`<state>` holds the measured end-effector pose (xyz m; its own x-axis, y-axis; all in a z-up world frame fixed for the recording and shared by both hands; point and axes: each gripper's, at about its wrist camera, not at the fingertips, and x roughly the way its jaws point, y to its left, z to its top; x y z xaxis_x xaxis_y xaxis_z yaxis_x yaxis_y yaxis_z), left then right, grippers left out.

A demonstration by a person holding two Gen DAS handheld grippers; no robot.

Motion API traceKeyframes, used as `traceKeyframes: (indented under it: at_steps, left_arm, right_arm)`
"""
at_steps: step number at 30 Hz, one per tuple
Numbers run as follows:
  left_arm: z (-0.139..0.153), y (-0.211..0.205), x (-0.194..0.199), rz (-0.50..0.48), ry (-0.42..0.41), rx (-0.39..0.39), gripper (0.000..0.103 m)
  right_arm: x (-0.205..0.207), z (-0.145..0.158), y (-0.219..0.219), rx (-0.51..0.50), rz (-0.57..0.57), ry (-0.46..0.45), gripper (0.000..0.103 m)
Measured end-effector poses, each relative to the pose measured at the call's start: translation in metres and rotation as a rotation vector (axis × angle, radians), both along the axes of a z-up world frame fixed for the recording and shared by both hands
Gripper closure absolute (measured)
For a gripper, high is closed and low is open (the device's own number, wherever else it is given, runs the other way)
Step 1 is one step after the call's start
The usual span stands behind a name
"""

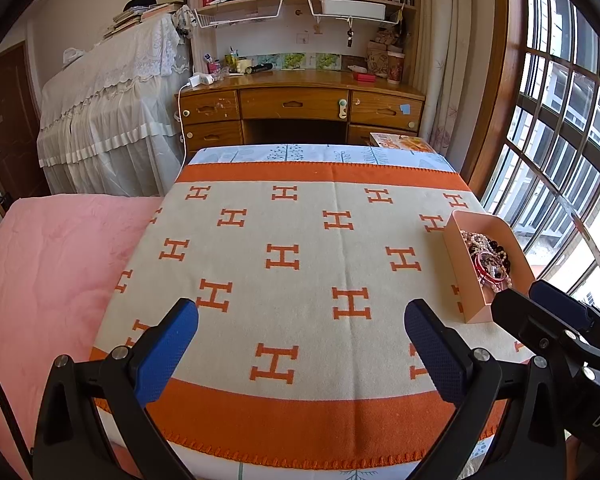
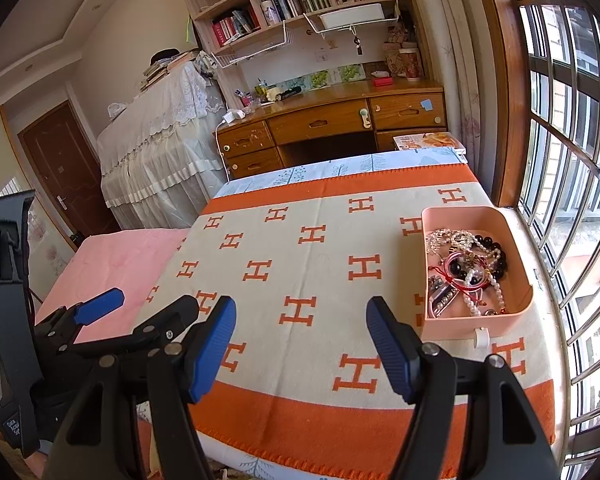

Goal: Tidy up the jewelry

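A pink open box [image 2: 518, 264] stands at the right edge of the orange-and-cream H-pattern blanket [image 2: 300, 264], near the window. It holds a tangle of jewelry [image 2: 466, 268]: pearl strands, dark bead bracelets, red cords. The box [image 1: 458, 258] and jewelry [image 1: 488, 260] also show in the left wrist view. My left gripper [image 1: 300, 344] is open and empty above the blanket's near part. My right gripper [image 2: 300, 344] is open and empty, left of and nearer than the box. The right gripper's fingers [image 1: 556, 310] reach in at the box's near end in the left wrist view.
A pink quilt [image 1: 52, 264] lies left of the blanket. A wooden desk [image 1: 300, 104] with drawers and bookshelves stands at the far end. A lace-covered piece of furniture [image 1: 112, 112] is at the far left. A barred window [image 2: 572, 200] runs along the right.
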<state>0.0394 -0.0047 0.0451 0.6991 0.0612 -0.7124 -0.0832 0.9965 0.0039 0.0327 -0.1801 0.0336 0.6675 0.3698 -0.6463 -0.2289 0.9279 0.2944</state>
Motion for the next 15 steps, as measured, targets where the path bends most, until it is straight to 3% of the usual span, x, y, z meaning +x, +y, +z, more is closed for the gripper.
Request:
traceKeyframes:
  at_steps: [15]
  left_arm:
    - [-0.0007,0.0005,-0.0005,0.0,0.003,-0.002,0.001]
  right_arm:
    - [-0.0041,-0.0034,0.0044,0.008,0.006,0.007,0.035]
